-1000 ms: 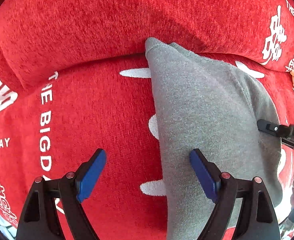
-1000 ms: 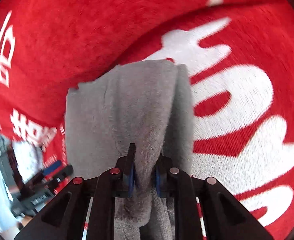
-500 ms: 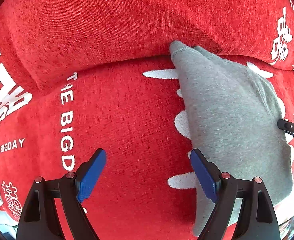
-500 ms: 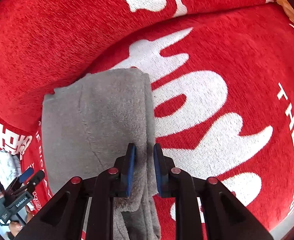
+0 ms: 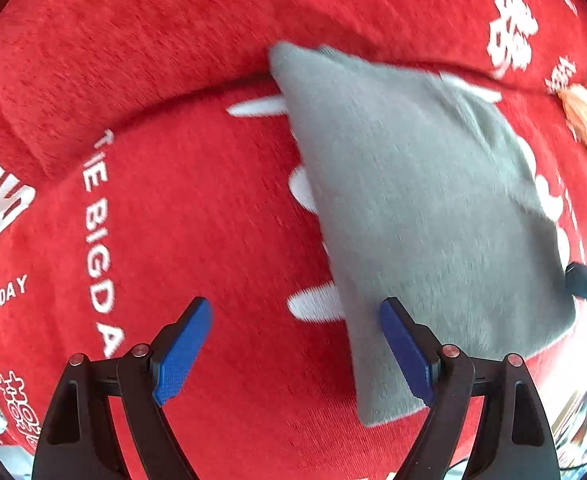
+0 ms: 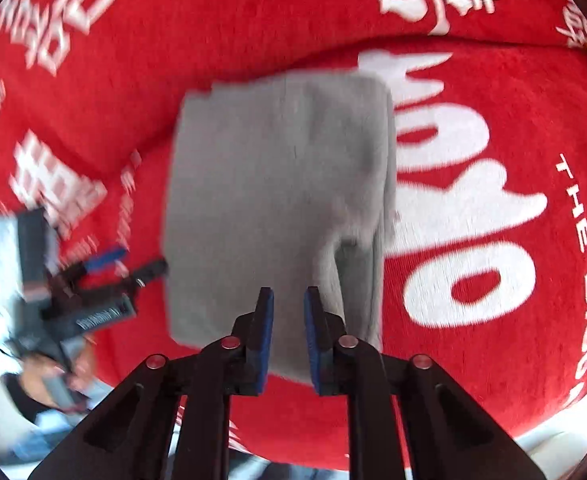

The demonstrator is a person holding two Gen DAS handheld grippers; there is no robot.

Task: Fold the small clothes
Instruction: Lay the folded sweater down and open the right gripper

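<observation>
Grey garment (image 5: 425,216) folded flat on red sofa cover (image 5: 181,216) | my left gripper (image 5: 293,344) spread, empty | my right gripper (image 6: 288,336) slightly parted, gripping nothing | withdraw straight back, avoid snagging folds.

Left claw (image 5: 293,350) spread wide; right claw (image 6: 288,336) parted narrowly, gripping nothing.

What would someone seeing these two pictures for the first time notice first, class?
First the bright red cover with white lettering, which fills both views. Next the grey garment, lying folded on it, right of centre in the left wrist view and in the middle of the right one. Then the blue pads: the left gripper is wide open beside the garment's edge, the right gripper slightly parted over its near edge.
</observation>
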